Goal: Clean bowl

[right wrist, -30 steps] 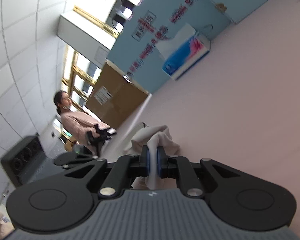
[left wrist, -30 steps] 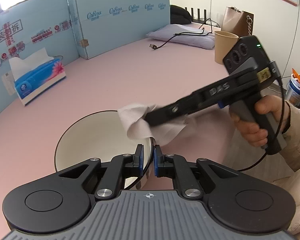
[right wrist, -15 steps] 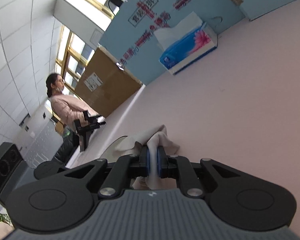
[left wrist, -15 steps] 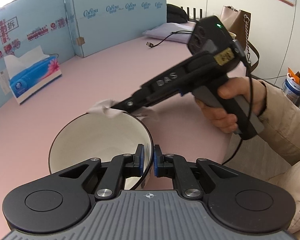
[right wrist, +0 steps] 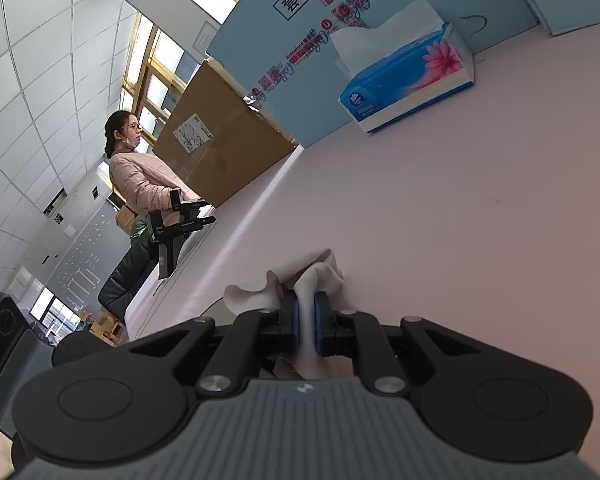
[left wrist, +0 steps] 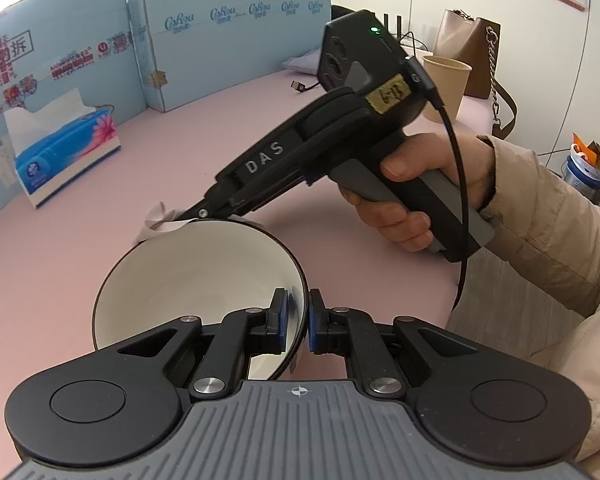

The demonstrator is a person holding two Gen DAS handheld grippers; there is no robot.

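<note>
A white bowl (left wrist: pixel 204 276) with a dark rim sits tilted on the pink table, and my left gripper (left wrist: pixel 295 318) is shut on its near rim, one pad inside and one outside. My right gripper (left wrist: pixel 192 214) reaches in from the right and ends at the bowl's far rim. It is shut on a crumpled white tissue (left wrist: pixel 158 222) that sticks out beyond and left of that rim. In the right wrist view the tissue (right wrist: pixel 320 276) is pinched between the blue pads of the right gripper (right wrist: pixel 305 330), and a bit of the bowl's rim (right wrist: pixel 216 308) shows low on the left.
A blue tissue box (left wrist: pixel 66 156) stands at the back left against light-blue cardboard panels (left wrist: pixel 228 28). A paper cup (left wrist: pixel 446 80), a brown bag (left wrist: pixel 474 56) and a cable lie at the back right. Another person (right wrist: pixel 140 176) with grippers stands beyond the table's left edge.
My right gripper has carried the tissue from above the bowl's right side across to its far left rim. The left gripper and bowl stayed put.
</note>
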